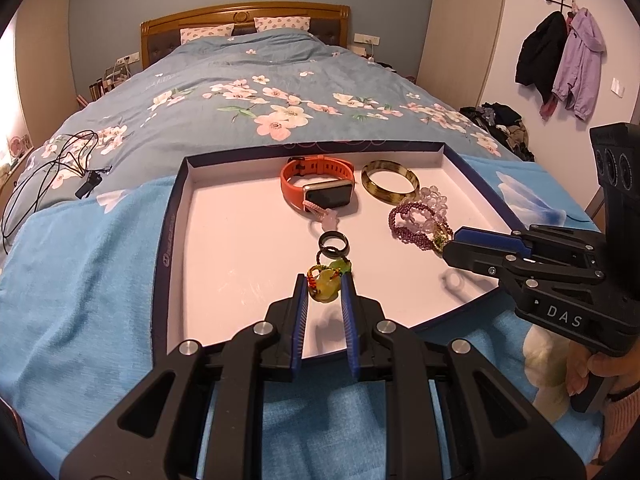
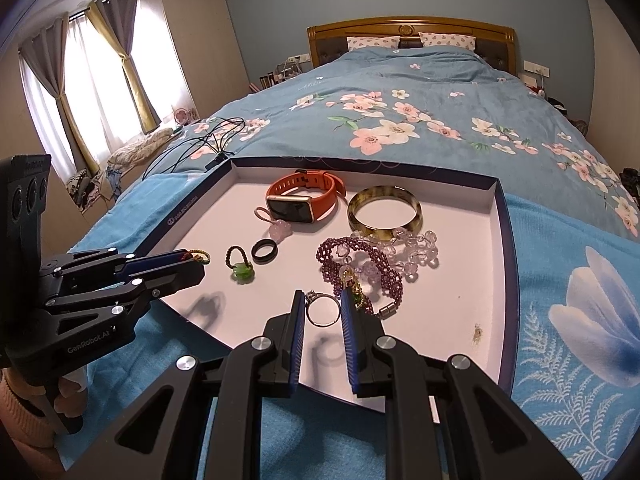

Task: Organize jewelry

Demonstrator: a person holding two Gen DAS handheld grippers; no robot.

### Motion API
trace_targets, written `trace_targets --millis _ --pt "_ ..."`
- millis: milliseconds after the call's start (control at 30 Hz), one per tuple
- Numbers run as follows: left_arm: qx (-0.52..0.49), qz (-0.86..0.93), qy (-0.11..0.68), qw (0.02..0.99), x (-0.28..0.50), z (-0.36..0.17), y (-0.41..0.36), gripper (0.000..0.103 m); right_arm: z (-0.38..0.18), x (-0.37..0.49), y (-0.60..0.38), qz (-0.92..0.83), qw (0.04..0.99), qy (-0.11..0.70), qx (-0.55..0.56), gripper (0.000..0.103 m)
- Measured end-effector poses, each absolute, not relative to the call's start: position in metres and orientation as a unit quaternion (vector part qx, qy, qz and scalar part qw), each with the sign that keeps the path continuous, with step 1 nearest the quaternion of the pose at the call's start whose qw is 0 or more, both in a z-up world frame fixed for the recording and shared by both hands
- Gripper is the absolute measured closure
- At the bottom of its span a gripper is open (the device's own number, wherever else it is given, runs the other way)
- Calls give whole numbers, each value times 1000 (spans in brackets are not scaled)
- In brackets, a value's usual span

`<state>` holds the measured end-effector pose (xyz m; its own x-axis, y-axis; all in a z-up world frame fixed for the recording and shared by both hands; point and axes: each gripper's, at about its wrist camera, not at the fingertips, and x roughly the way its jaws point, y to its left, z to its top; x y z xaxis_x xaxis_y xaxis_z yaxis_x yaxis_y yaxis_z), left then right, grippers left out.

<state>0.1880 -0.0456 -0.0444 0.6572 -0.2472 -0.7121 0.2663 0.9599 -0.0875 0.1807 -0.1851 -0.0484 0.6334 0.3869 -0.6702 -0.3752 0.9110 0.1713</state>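
A shallow white tray (image 1: 224,240) (image 2: 460,304) lies on the bed with jewelry in it. My left gripper (image 1: 324,286) is shut on a yellow jade charm (image 1: 323,283) with a beaded loop, held above the tray; it shows in the right wrist view (image 2: 192,266). My right gripper (image 2: 323,308) is shut on a silver ring (image 2: 322,310) above the tray; it shows in the left wrist view (image 1: 452,246). In the tray lie an orange smartwatch (image 2: 300,196), an amber bangle (image 2: 385,214), purple and clear bead bracelets (image 2: 360,260), a black ring (image 2: 264,251), a green-stone ring (image 2: 242,270) and a pink charm (image 2: 280,231).
The tray sits on a light blue towel (image 1: 80,280) over a floral blue duvet (image 1: 260,92). Black cables (image 1: 52,172) lie on the bed to the left. Clothes hang on a wall hook (image 1: 560,60) at right. Curtained windows (image 2: 92,72) are at left.
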Motion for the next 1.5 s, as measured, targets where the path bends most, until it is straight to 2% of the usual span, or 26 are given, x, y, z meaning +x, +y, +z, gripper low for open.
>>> trace_targets --millis 600,800,900,1000,1100,1167,1267,1300,1367,1500 --pt "8 -133 404 905 195 -55 -45 86 -55 186 -184 201 900 386 7 86" --pt "2 -128 405 905 196 -56 -43 74 -54 184 -186 197 902 385 9 83" --pt "3 -130 399 908 192 -54 -42 70 -52 179 -190 195 906 377 14 74" --pt "7 -127 383 915 184 -48 -41 58 -45 171 -193 191 911 365 16 69" --pt "3 -123 360 925 173 -36 -37 41 -37 161 -198 189 918 348 20 58" --pt "-4 -118 345 931 164 -29 -32 25 -32 152 -201 187 923 335 24 44" --pt "-17 -100 321 942 150 -18 -21 10 -24 138 -203 174 934 311 23 28" --pt "-19 -94 311 946 144 -15 -18 9 -22 133 -204 169 938 302 20 26" --pt "-19 -79 286 955 131 -7 -11 6 -17 122 -203 154 947 281 15 9" --pt "-18 -54 229 972 99 6 -2 6 -10 100 -200 138 962 237 3 7"
